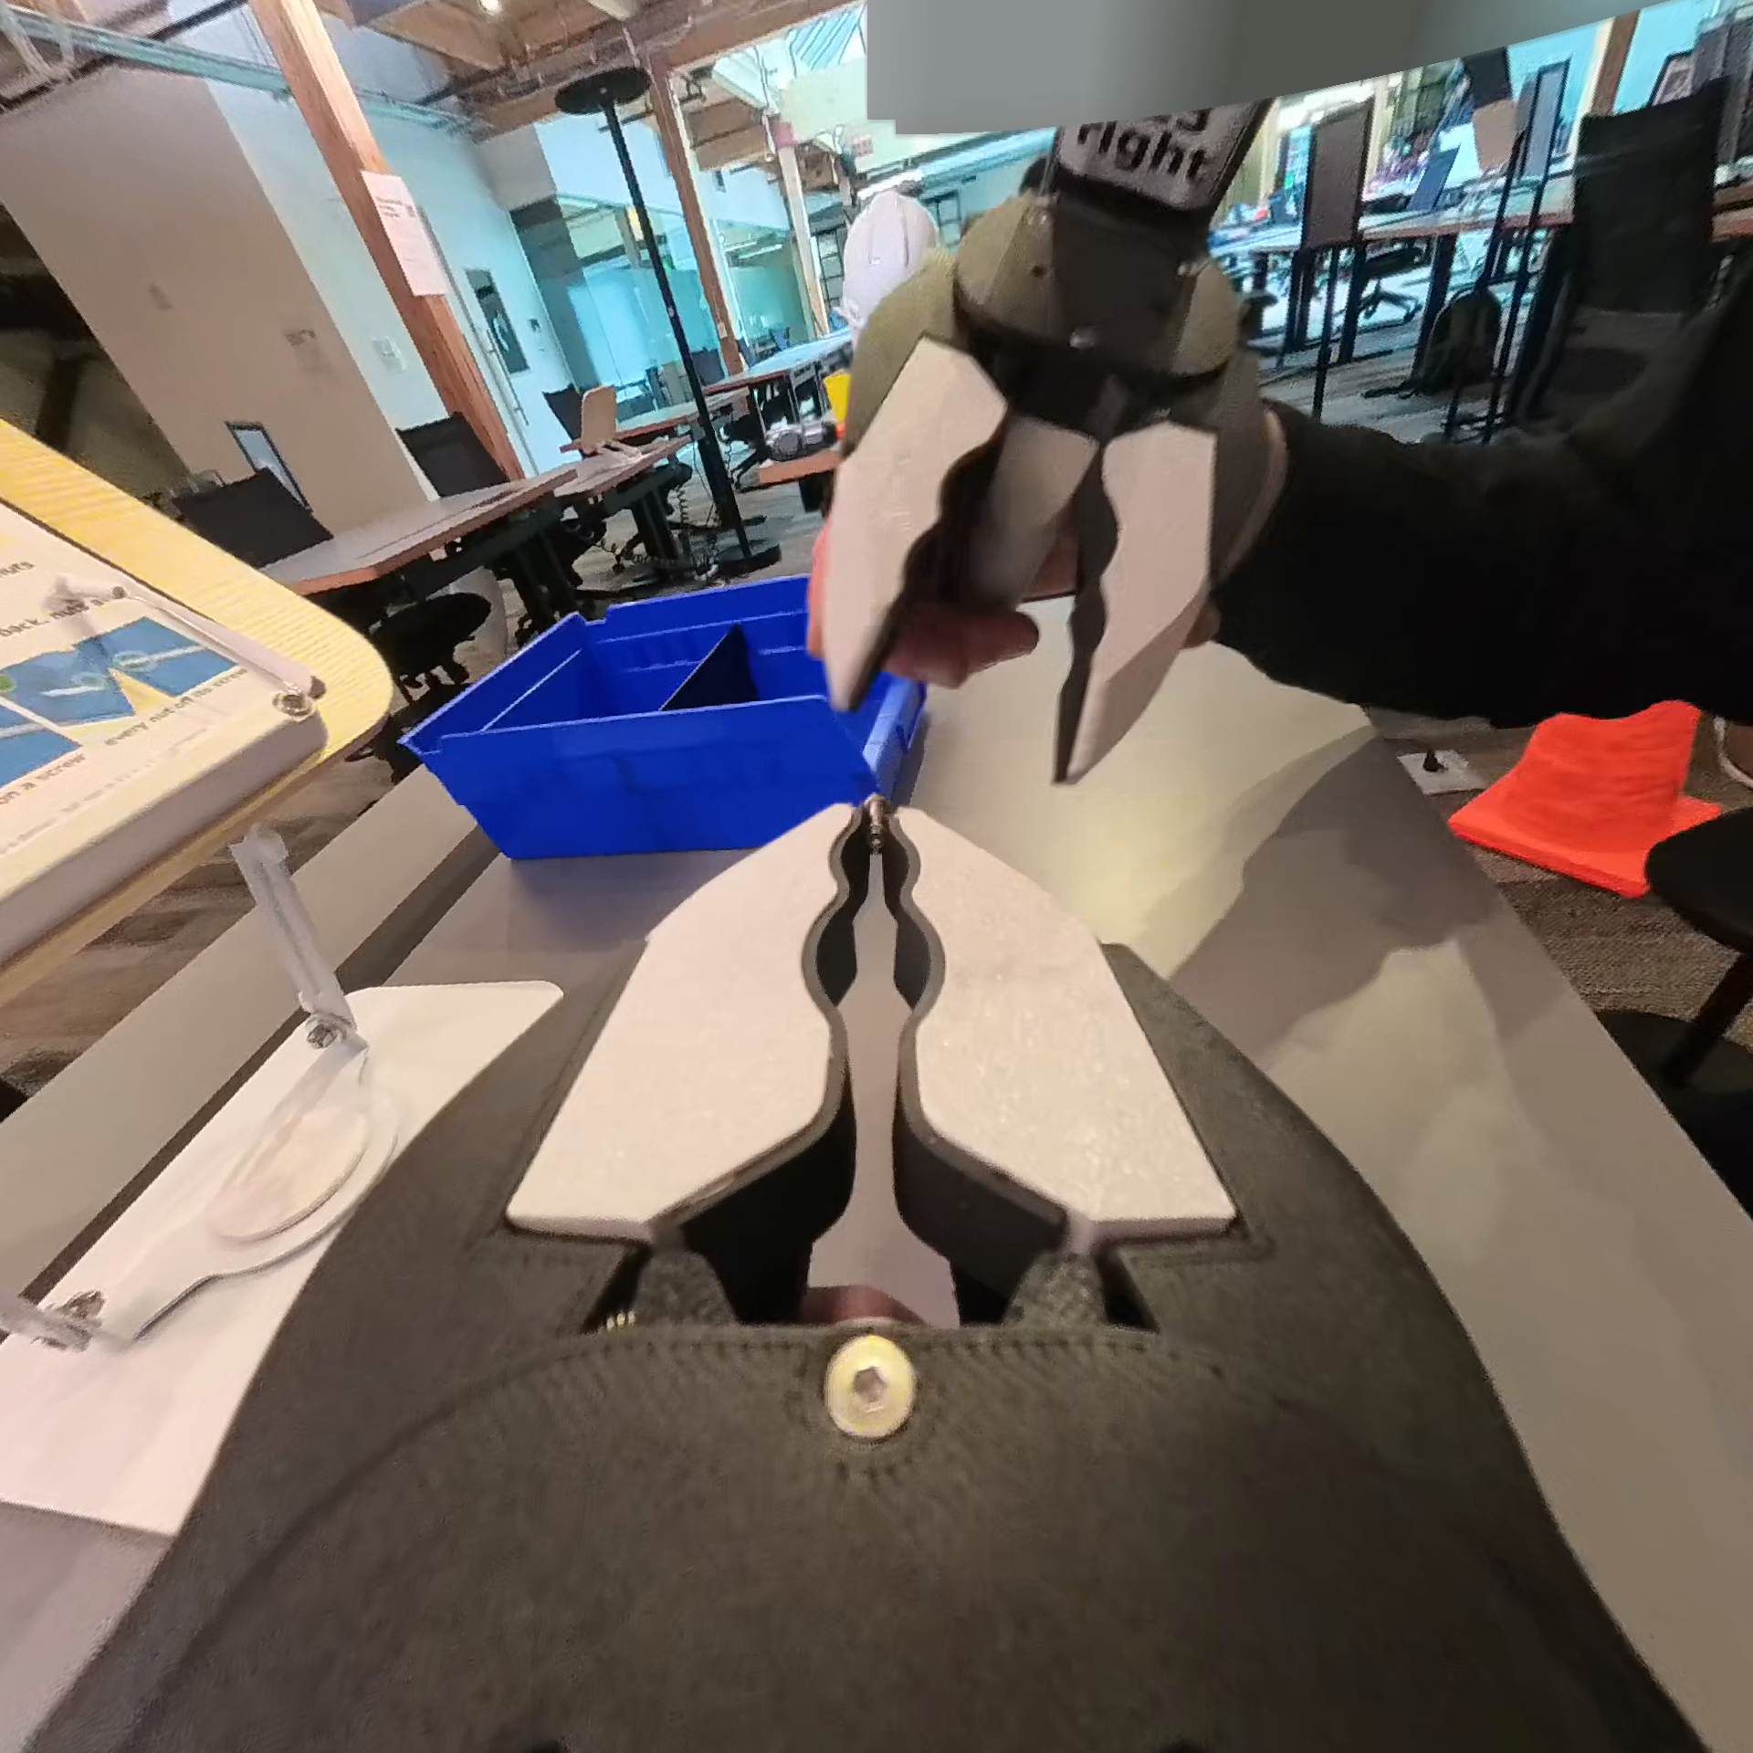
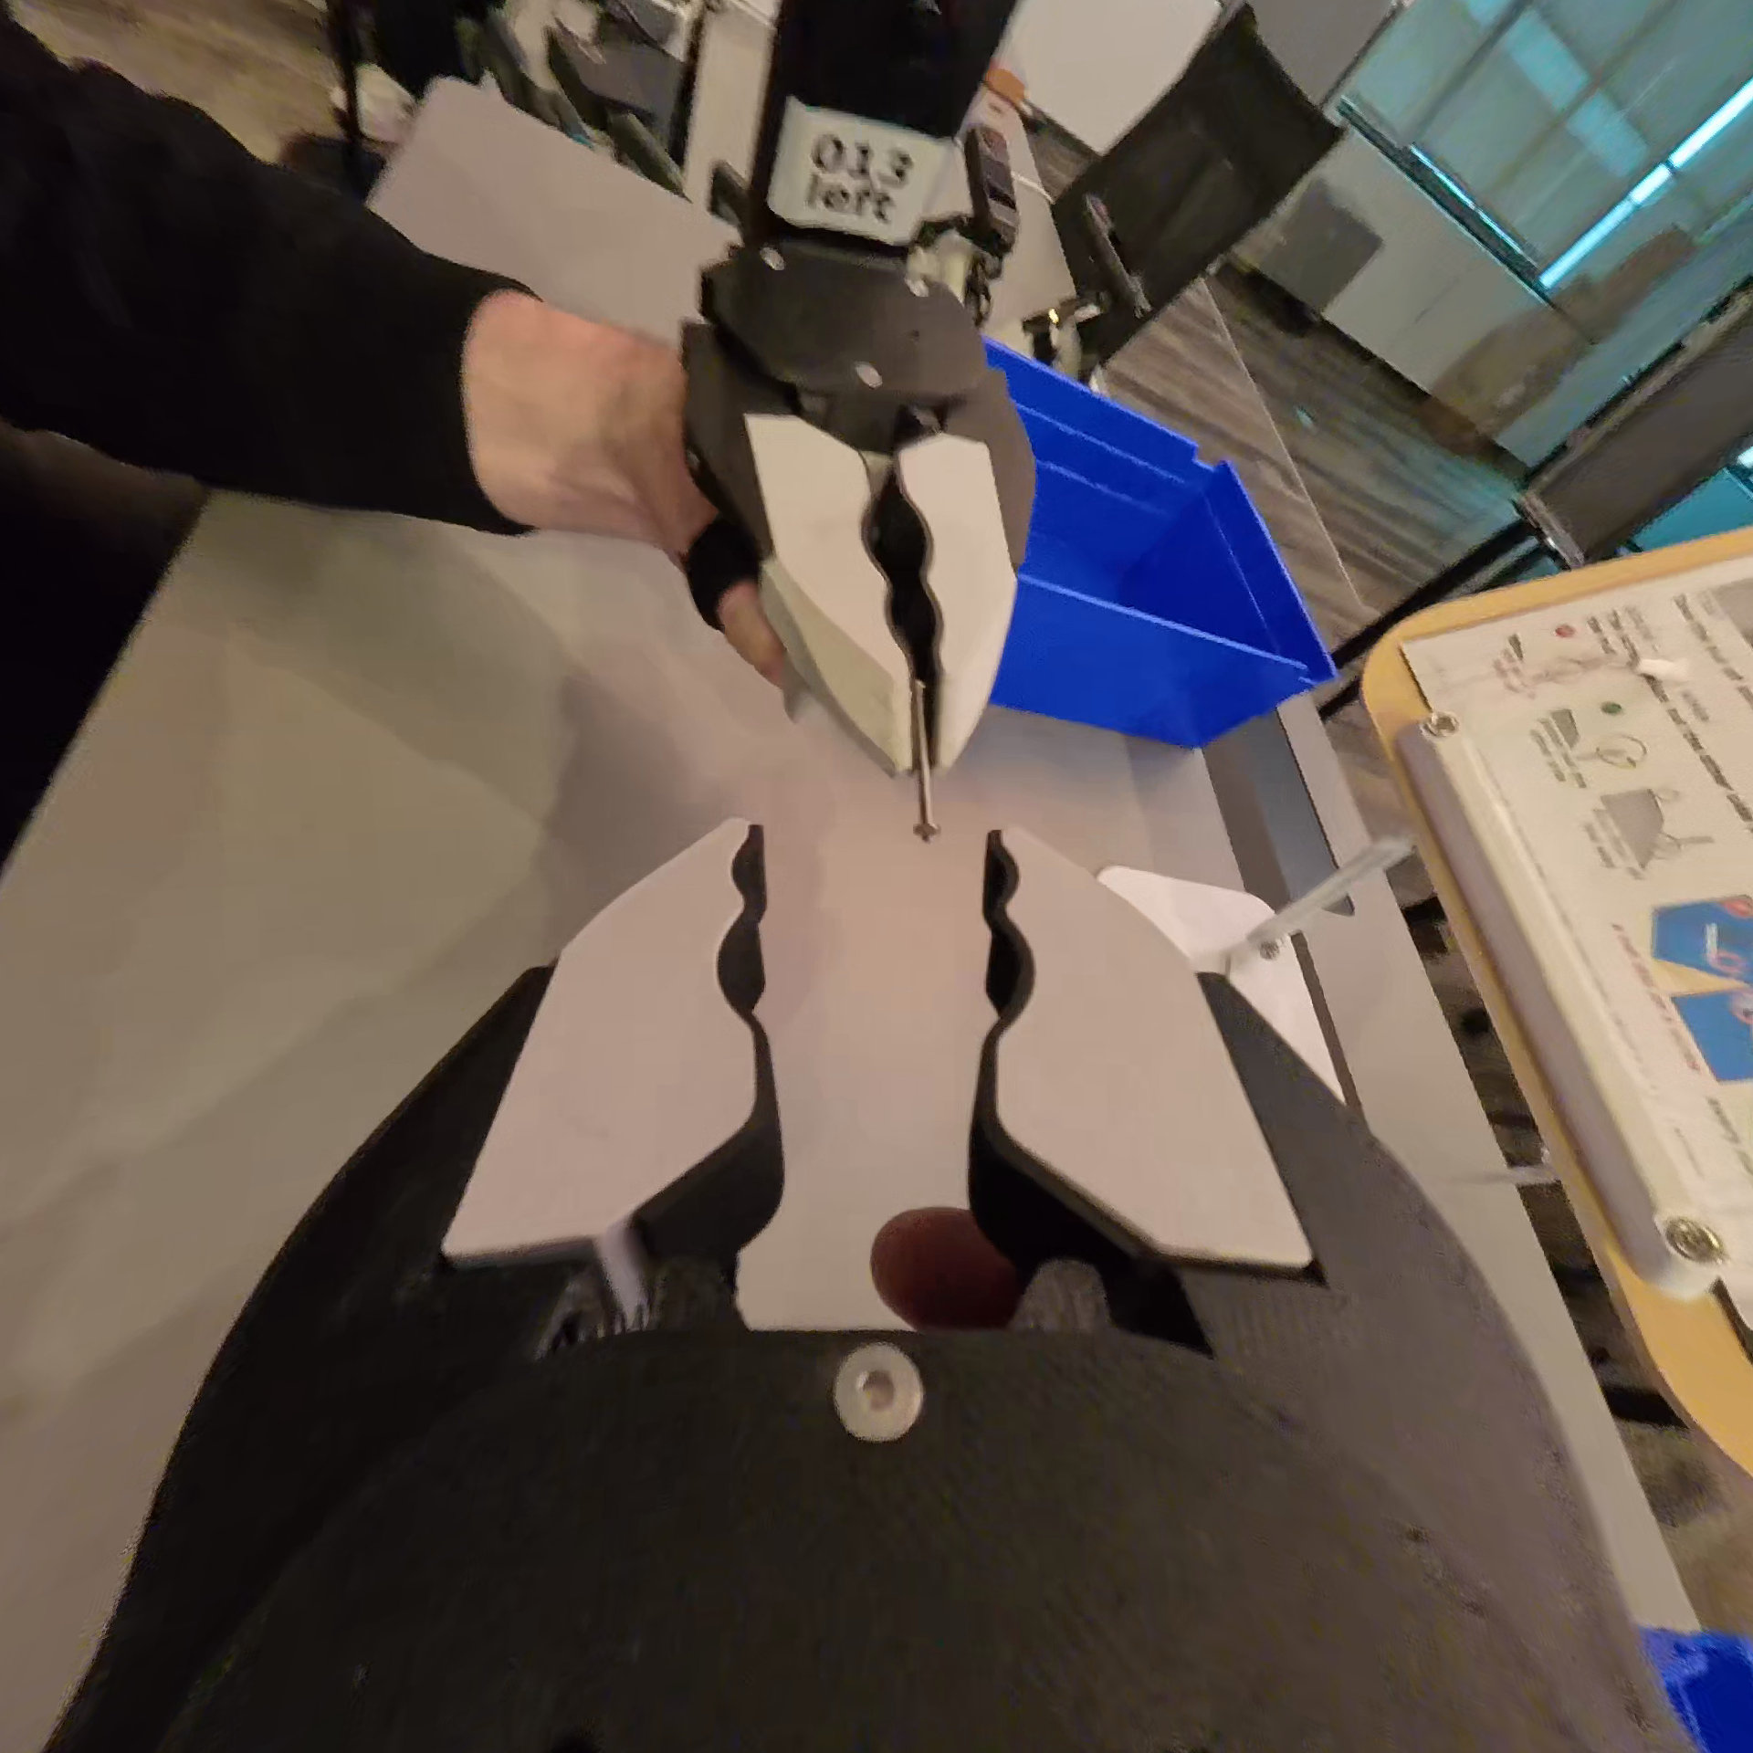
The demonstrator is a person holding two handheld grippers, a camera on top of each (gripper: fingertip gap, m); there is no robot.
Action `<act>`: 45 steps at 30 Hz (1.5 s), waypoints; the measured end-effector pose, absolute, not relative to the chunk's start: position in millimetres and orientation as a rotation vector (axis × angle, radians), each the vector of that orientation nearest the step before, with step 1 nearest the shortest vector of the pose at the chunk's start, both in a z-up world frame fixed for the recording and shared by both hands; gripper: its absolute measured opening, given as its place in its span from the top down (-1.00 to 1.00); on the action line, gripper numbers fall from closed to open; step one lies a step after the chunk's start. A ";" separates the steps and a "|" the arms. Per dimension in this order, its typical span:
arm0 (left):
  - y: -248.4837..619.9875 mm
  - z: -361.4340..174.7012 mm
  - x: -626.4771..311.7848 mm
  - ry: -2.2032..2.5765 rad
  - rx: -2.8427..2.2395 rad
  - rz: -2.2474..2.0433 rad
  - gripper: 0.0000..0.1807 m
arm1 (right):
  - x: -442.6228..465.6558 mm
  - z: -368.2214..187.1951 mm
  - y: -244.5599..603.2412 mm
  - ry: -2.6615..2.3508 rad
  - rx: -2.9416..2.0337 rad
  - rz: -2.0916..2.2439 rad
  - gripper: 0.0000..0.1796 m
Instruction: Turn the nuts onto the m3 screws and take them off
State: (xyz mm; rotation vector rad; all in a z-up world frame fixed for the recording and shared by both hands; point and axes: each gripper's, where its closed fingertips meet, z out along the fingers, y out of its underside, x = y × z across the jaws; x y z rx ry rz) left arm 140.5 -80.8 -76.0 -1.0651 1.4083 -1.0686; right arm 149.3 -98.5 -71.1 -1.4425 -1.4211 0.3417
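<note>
1. Nearest the left wrist camera, the left gripper (image 1: 875,825) has its jaws pressed nearly together on a thin metal screw (image 1: 875,823), whose end pokes out just past the tips.
2. From the right wrist camera, that same left gripper (image 2: 918,749) points down toward the grey surface (image 2: 332,759), and the screw (image 2: 922,773) hangs out of its tips with its lower end close above the surface; motion blur makes it hard to say whether a nut sits on the lower end.
3. Right gripper (image 2: 873,839): its jaws stand wide apart with nothing between them, and the screw's lower end sits just ahead of the gap between the tips.
4. Seen from the left wrist camera, the right gripper (image 1: 958,730) hangs above and beyond the left one, tips downward, jaws spread and bare.
5. A blue bin (image 1: 664,759) with a divider stands on the surface behind both grippers.
6. An instruction board (image 2: 1556,901) on a clear stand (image 1: 294,968) is at the surface's edge, beside the bin.
7. An orange cone (image 1: 1613,787) lies on the floor beyond the surface.
</note>
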 end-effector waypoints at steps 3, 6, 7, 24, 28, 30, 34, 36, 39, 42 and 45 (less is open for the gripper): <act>-84.7 -75.9 144.5 1.422 -1.051 -1.072 0.97 | 142.9 -88.4 -90.0 -1.452 -1.477 0.322 0.44; -83.2 -75.9 145.7 1.410 -1.054 -1.057 0.97 | 133.6 -96.8 -92.8 -1.492 -1.478 0.315 0.42; -82.5 -75.8 144.5 1.405 -1.060 -1.063 0.97 | 133.9 -94.3 -94.6 -1.486 -1.473 0.320 0.41; -81.6 -75.1 144.7 1.387 -1.057 -1.093 0.97 | 141.9 -73.7 -105.0 -1.436 -1.422 0.425 0.62; -84.5 -72.9 147.4 1.388 -1.045 -1.115 0.97 | 145.9 -85.2 -89.8 -1.423 -1.473 0.360 0.47; -84.8 -74.0 148.5 1.389 -1.048 -1.109 0.97 | 142.3 -92.0 -90.8 -1.449 -1.477 0.362 0.47; -83.2 -73.4 146.1 1.370 -1.053 -1.128 0.97 | 140.5 -80.8 -100.0 -1.434 -1.430 0.394 0.51; -83.3 -73.0 146.1 1.368 -1.049 -1.138 0.97 | 144.0 -72.5 -99.3 -1.397 -1.417 0.406 0.54; -86.2 -67.9 146.1 1.354 -1.024 -1.179 0.97 | 149.0 -76.7 -90.8 -1.362 -1.461 0.428 0.54; -88.8 -64.1 145.7 1.343 -1.004 -1.207 0.97 | 146.0 -76.2 -88.3 -1.312 -1.473 0.526 0.59; -89.2 -61.8 144.9 1.322 -0.998 -1.236 0.97 | 141.4 -69.7 -90.9 -1.288 -1.443 0.582 0.67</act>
